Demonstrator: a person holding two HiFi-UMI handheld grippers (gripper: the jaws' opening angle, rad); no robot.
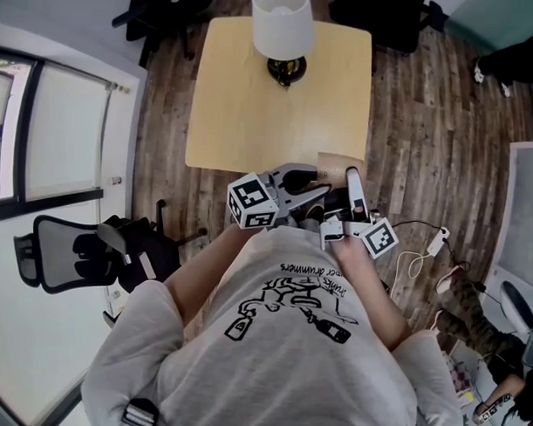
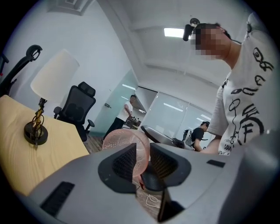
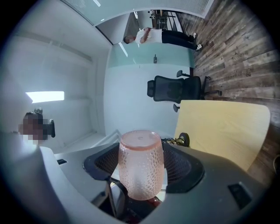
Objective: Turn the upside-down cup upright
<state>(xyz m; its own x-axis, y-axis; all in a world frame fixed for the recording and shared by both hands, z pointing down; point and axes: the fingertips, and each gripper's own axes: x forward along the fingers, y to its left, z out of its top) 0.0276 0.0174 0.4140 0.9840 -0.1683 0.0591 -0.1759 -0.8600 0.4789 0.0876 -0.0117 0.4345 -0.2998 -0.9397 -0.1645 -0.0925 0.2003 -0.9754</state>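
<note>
The cup [image 3: 141, 164] is pink, see-through and dimpled. It stands between the wide-set pads of my right gripper [image 3: 144, 162], which is shut on its sides; its closed base is at the top in the right gripper view. In the left gripper view the cup's [image 2: 127, 142] wall runs between the close-set pads of my left gripper [image 2: 142, 162], which pinches its rim. In the head view both grippers meet just off the table's near edge, left gripper [image 1: 322, 190] beside right gripper [image 1: 353, 194], with the cup [image 1: 336, 169] above them.
A light wooden table [image 1: 245, 95] lies ahead with a white-shaded lamp [image 1: 283, 28] at its far side. A black office chair [image 1: 76, 249] stands at the left. Cables [image 1: 425, 250] trail on the wooden floor at the right. Other people stand far off.
</note>
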